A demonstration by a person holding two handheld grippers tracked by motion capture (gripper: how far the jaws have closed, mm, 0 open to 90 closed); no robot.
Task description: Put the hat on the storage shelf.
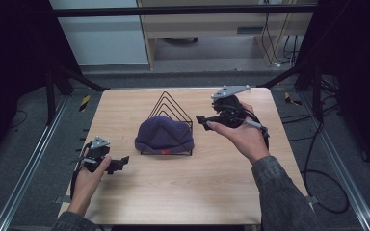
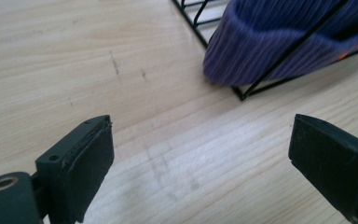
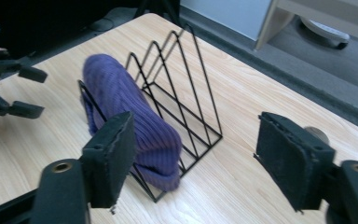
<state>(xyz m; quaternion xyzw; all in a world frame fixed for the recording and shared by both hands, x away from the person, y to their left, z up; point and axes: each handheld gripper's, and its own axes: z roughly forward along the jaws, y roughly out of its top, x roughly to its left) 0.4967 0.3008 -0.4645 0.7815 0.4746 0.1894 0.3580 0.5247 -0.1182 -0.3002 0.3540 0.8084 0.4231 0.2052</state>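
A purple knit beanie (image 1: 164, 135) leans in the front slot of a black wire rack (image 1: 170, 107) at the table's middle. The beanie (image 2: 279, 44) fills the upper right of the left gripper view, and the beanie (image 3: 126, 107) with the rack (image 3: 186, 93) lies beyond the jaws in the right gripper view. My left gripper (image 1: 121, 162) rests low on the table left of the beanie, open, with bare wood between its pads (image 2: 86, 172). My right gripper (image 1: 201, 120) hovers just right of the rack, open and empty, pads (image 3: 293, 161) wide apart.
The wooden table (image 1: 183, 187) has free room in front of and beside the rack. Its edges drop off to a grey floor with metal rails (image 1: 33, 159). A shelf unit (image 1: 212, 29) and cables (image 1: 327, 159) stand beyond the table.
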